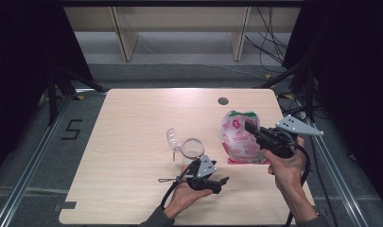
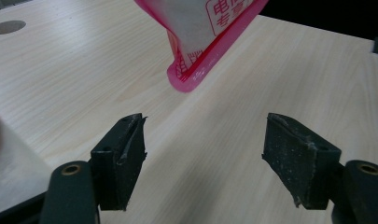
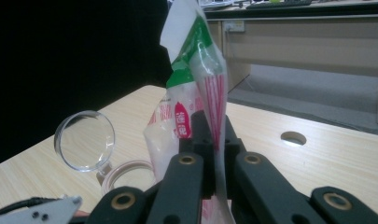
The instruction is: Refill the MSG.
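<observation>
Up close, right gripper (image 3: 213, 154) pinched on bag (image 3: 196, 88); overhead, unclear.

Look at the floor at about nine o'clock from the pale wooden table (image 1: 132, 109): a black figure "5" (image 1: 72, 129) is marked there. On the white plastic pouch with pink edges and a green top (image 2: 196, 28), you can read the red characters "电" and "专" inside a red frame; the rest is cut off. Its other small print is too blurred to read.
</observation>
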{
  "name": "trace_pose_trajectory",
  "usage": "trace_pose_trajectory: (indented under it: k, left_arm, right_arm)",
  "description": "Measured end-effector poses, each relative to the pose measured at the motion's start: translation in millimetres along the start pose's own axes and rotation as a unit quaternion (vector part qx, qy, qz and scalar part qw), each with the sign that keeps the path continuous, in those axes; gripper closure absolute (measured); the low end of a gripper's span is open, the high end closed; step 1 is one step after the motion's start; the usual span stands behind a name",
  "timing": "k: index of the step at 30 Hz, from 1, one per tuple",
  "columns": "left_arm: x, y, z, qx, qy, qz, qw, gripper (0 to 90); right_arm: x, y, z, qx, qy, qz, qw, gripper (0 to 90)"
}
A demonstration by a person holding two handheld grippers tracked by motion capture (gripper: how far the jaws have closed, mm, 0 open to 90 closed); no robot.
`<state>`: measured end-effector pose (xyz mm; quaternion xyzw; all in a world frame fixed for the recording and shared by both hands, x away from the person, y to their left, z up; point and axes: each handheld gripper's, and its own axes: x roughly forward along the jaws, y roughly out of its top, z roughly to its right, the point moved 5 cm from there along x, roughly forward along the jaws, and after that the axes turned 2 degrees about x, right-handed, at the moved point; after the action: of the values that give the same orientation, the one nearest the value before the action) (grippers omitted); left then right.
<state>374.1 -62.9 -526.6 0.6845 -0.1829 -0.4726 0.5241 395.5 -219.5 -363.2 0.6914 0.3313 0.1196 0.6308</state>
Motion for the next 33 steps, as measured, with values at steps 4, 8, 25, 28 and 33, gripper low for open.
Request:
trace_pose_trajectory:
  k: [4,8,25,28,33]
  left_arm:
    - [13.6,6.6,1.5,-0.008,0.028,0.008,0.9996,29.1]
    - [20.7,11.8,8.0,0.004,0.031,0.018,0.9993,34.9]
    - [22.8,12.3,4.9,-0.037,0.063,0.074,0.9946,71.3]
    - [19.6,10.9,4.7,-0.044,0.06,0.081,0.9939,71.6]
    - [22.0,10.3,5.0,-0.059,0.046,0.093,0.9929,72.4]
  right_arm:
    - [0.4,2.1,-8.0,0.003,0.012,-0.004,0.9999,90.0]
    - [3.3,3.7,-14.8,-0.016,0.024,0.0,0.9996,90.0]
    - [27.5,10.7,-29.9,-0.028,0.029,-0.03,0.9987,90.0]
    - [33.2,12.4,-30.5,-0.02,0.031,-0.029,0.9989,90.0]
    - [46.5,14.3,-33.4,-0.032,0.03,-0.035,0.9984,90.0]
